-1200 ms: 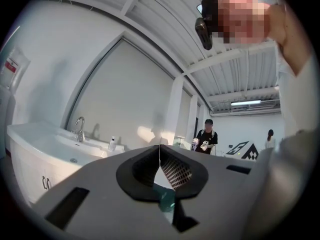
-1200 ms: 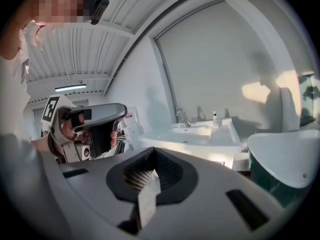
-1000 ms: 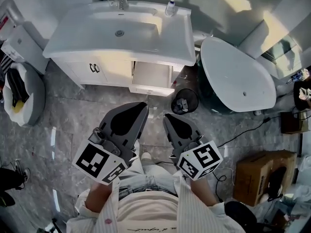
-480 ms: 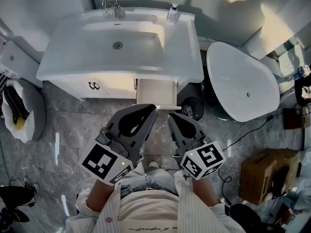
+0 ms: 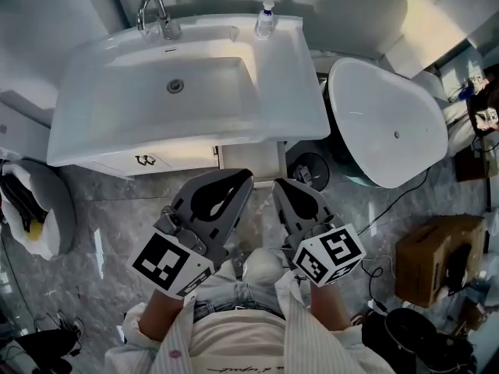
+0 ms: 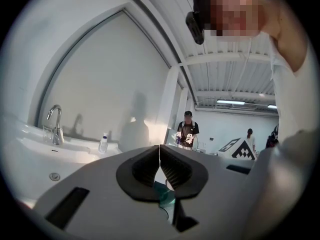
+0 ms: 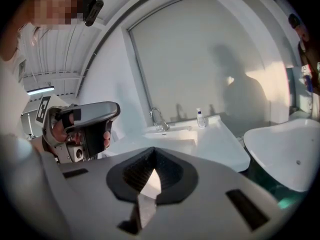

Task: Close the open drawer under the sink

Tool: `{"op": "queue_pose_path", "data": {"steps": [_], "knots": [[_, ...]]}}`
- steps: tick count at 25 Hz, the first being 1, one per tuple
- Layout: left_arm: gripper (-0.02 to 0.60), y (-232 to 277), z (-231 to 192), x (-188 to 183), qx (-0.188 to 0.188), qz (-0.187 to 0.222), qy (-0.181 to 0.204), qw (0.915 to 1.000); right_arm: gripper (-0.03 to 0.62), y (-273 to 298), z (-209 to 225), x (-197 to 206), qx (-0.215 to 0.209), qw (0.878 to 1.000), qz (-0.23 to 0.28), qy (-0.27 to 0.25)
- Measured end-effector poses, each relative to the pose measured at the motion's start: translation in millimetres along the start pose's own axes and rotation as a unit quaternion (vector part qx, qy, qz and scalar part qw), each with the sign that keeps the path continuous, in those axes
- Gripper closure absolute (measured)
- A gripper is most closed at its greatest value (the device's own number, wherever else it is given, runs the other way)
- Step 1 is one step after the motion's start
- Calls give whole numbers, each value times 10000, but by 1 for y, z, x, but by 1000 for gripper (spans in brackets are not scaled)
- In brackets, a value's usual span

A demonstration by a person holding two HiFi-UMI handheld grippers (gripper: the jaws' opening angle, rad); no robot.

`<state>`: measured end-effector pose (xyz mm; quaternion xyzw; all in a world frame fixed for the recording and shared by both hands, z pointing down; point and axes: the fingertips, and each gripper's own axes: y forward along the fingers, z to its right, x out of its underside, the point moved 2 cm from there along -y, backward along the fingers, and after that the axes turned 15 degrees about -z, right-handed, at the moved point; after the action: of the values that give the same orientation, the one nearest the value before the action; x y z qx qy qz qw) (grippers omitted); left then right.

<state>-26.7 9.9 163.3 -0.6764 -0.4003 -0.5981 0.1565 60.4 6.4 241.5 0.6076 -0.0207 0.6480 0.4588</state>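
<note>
Drawer (image 5: 251, 157) open under sink (image 5: 290, 68); left hand-held gripper (image 5: 245, 176), right hand-held gripper (image 5: 280, 184) both closed, empty.

Grey marbled floor (image 5: 109, 216), cardboard box (image 5: 433, 267), small black bin (image 5: 309, 170)

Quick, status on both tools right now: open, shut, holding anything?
Left tool: shut, jaws tip to tip, holding nothing.
Right tool: shut, jaws tip to tip, holding nothing.
</note>
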Motion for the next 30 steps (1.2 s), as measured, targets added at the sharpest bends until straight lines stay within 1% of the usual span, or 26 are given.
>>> {"op": "queue_pose_path", "data": {"steps": [4,7,12,16,24,27,30], "knots": [[563,11,-5,6,201,-137,-55,9997,585,1,11,2,195,9997,-37,155],[563,19,-8,15,301,-244,-117,9992,585,2,19,8,259,9994,-117,212],[563,31,-15,29,252,-335,-244,9988,585,7,32,24,205,9989,-298,283],[563,39,-21,48,195,-438,-382,9981,585,16,40,35,185,9986,-446,226],[563,59,-30,101,147,-719,-447,9963,585,43,56,74,198,9966,-666,434],[563,67,-38,130,191,-833,-430,9954,585,57,63,92,217,9956,-734,534],[563,74,-45,161,182,-983,-591,9932,585,70,73,109,233,9947,-807,589]]}}
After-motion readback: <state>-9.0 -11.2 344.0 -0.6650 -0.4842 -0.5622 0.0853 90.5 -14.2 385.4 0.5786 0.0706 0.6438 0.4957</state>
